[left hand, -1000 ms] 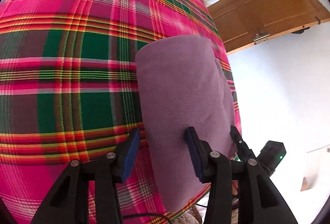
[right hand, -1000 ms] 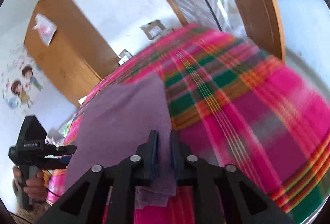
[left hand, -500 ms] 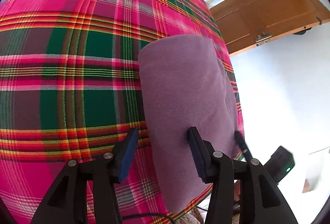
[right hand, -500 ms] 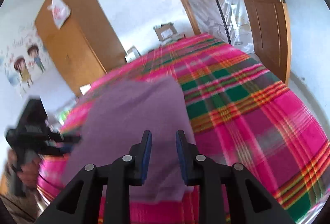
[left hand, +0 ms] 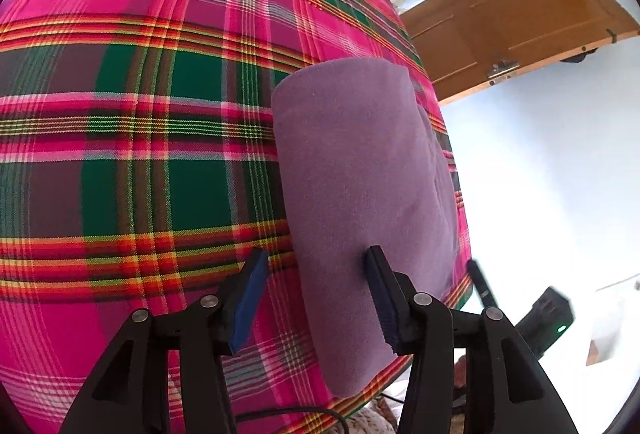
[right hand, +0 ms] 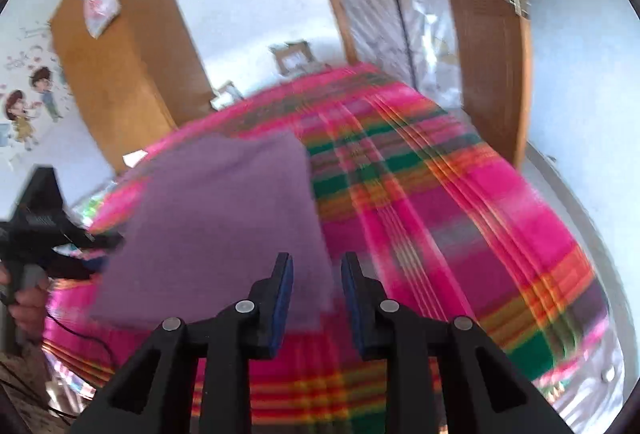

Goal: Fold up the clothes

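Observation:
A folded purple cloth (left hand: 360, 194) lies flat near the edge of the plaid bed cover (left hand: 140, 114). My left gripper (left hand: 316, 294) hovers open over the cloth's near end. Its left finger is over the plaid and its right finger (left hand: 380, 298) is over the purple fabric, gripping nothing. In the right wrist view the same cloth (right hand: 224, 210) lies blurred ahead. My right gripper (right hand: 318, 294) is open just above the cloth's near corner, with its pads clear of the fabric. A hand (right hand: 24, 298) holds the left gripper's body (right hand: 40, 218) at the far left.
The bed cover (right hand: 460, 218) fills the middle of the right wrist view. A wooden door (left hand: 520, 26) stands beyond the bed's edge, and a wooden wardrobe (right hand: 120, 82) stands by the wall. A black cable (left hand: 280, 414) trails along the near edge. The right gripper's body (left hand: 552, 314) is at lower right.
My right gripper's jaws parted and let go of the cloth's corner, then it lifted and rolled upright. The left gripper drifted a little and stayed open.

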`<act>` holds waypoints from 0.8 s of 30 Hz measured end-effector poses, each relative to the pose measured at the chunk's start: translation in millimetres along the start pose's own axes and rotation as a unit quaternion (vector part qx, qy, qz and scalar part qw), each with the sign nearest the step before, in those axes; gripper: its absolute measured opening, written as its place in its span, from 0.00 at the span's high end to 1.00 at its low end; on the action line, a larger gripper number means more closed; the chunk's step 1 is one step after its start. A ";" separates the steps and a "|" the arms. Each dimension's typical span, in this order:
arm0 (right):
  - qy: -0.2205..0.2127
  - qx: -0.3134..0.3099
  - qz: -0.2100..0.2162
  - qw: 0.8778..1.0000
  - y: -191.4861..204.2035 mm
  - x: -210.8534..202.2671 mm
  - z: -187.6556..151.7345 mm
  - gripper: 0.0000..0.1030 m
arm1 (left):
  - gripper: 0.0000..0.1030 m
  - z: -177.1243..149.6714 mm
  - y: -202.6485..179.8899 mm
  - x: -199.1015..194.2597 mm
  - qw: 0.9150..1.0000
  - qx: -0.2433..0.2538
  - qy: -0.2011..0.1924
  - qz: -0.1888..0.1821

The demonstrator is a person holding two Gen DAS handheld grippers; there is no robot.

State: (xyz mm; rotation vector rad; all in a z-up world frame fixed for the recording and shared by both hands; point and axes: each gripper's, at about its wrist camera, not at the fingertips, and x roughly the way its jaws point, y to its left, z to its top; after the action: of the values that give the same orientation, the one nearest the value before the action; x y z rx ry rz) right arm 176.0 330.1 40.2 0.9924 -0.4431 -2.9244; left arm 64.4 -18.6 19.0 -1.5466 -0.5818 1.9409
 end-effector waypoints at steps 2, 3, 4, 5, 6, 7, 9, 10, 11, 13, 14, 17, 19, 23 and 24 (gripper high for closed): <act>-0.009 -0.016 0.003 1.000 5.6 5.6 16.7 0.75 | 0.49 -3.9 1.0 -4.8 1.000 0.006 -0.002 0.002; -0.010 -0.022 0.010 1.000 8.4 11.2 25.9 0.75 | 0.49 -5.7 1.3 -7.0 1.000 0.010 -0.003 0.003; -0.004 -0.027 0.017 0.999 13.6 19.3 35.7 0.75 | 0.49 -6.4 0.4 -7.7 1.000 0.017 -0.005 0.006; 0.005 -0.034 0.028 0.999 19.2 26.8 41.8 0.75 | 0.49 -7.0 -0.3 -8.3 1.000 0.023 -0.007 0.009; 0.015 -0.041 0.036 0.998 24.1 36.0 48.5 0.75 | 0.49 -6.1 -1.5 -7.4 1.000 0.027 -0.007 0.010; 0.025 -0.048 0.044 0.998 29.0 45.4 55.3 0.75 | 0.49 -5.1 -2.5 -6.6 0.999 0.030 -0.007 0.010; 0.052 -0.061 0.039 0.996 38.8 69.3 67.2 0.75 | 0.49 -3.3 -2.6 -5.2 0.999 0.033 -0.007 0.009; 0.066 -0.067 0.036 0.995 43.7 81.4 73.1 0.75 | 0.48 0.6 -5.4 0.6 0.999 0.037 -0.007 0.009; 0.080 -0.072 0.037 0.993 48.4 89.8 75.1 0.75 | 0.47 2.9 -6.5 3.4 0.999 0.040 -0.008 0.010; 0.098 -0.081 0.050 0.991 55.8 105.8 80.5 0.75 | 0.45 6.2 -7.6 7.1 0.999 0.045 -0.008 0.011; 0.110 -0.091 0.050 0.988 62.0 115.9 83.7 0.75 | 0.45 7.3 -7.8 8.5 0.999 0.046 -0.007 0.009; 0.133 -0.100 0.024 0.986 72.1 131.7 83.6 0.75 | 0.44 10.0 -6.8 10.7 0.999 0.049 -0.004 0.004; 0.148 -0.105 0.012 0.983 76.9 144.5 87.2 0.75 | 0.44 17.2 -8.3 17.3 0.999 0.051 -0.002 0.001; 0.171 -0.109 -0.018 0.979 78.7 165.9 93.2 0.75 | 0.44 19.7 -5.7 19.6 0.999 0.053 0.000 -0.006; 0.176 -0.107 -0.023 0.978 77.8 171.2 94.4 0.75 | 0.44 19.5 -5.0 19.6 0.999 0.054 0.001 -0.008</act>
State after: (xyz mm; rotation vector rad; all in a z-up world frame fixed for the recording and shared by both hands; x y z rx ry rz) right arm -22.5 261.0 31.4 1.4597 -0.0879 -2.6718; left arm 43.2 -1.2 12.7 -1.4725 -0.4796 1.9262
